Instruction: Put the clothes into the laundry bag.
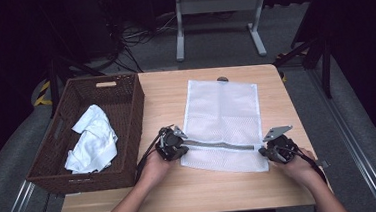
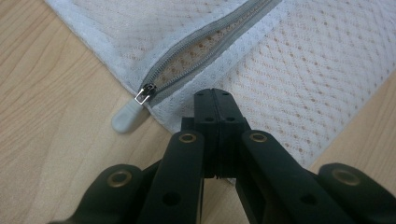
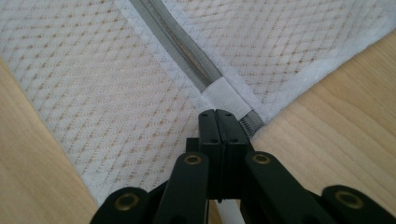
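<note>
Two grippers sit at the near edge of the table, one at each end of the zipper [image 1: 218, 145] on a white mesh bag [image 1: 222, 111] that lies flat in the table's middle, its lower hem close to the near edge. From above, the left gripper [image 1: 172, 143] is at the bag's near left corner and the right gripper [image 1: 274, 150] at its near right corner. A brown basket [image 1: 132, 120] stands along the left edge with a white cloth [image 1: 94, 138] inside.

Left gripper view — the jaws are pressed together over the mesh just beside the zipper's open end; whether they pinch any fabric I cannot tell. The slider [image 2: 145, 93] and its grey tab [image 2: 126, 119] lie at the bag's corner, on the wood.

Right gripper view — jaws pressed together at the zipper's closed end, by the white band [image 3: 224, 95] across it.
</note>
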